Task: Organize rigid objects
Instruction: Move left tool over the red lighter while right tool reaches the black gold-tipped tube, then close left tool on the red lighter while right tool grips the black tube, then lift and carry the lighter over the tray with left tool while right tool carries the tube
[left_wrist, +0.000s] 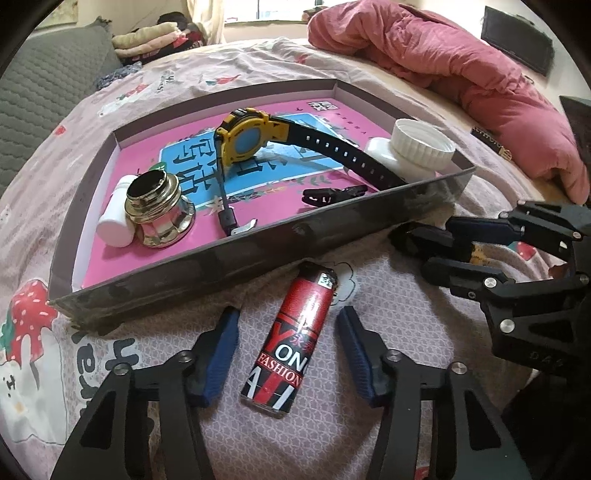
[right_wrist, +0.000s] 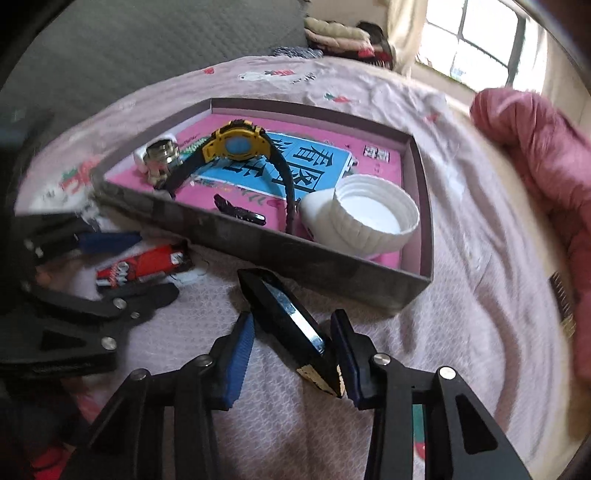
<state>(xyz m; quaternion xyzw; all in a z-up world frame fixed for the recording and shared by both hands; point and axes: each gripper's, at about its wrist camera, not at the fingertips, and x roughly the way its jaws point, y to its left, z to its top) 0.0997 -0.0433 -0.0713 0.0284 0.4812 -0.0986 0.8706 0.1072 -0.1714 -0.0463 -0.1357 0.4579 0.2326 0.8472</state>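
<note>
A red and black lighter (left_wrist: 291, 339) lies on the pink bedsheet just in front of the shallow grey box (left_wrist: 258, 243). My left gripper (left_wrist: 288, 314) straddles the lighter, open, with a gap at each blue pad. In the right wrist view a glossy black faceted stick (right_wrist: 291, 325) with a gold-flecked near end lies slanted between the fingers of my right gripper (right_wrist: 292, 317). Its near end touches the right pad; the jaws are not clamped on it. The box (right_wrist: 295, 258) holds a yellow watch (left_wrist: 243, 136), a white wide-capped bottle (left_wrist: 417, 144), a brass cap (left_wrist: 159, 206), a small white bottle (left_wrist: 114, 225) and a black clip (left_wrist: 332, 194).
A crumpled pink quilt (left_wrist: 443, 62) lies behind and to the right of the box. My right gripper (left_wrist: 413, 251) sits close to the box's near right corner. A dark comb-like item (right_wrist: 561, 302) rests on the sheet at the far right. Folded clothes (left_wrist: 147, 37) are stacked beyond the bed.
</note>
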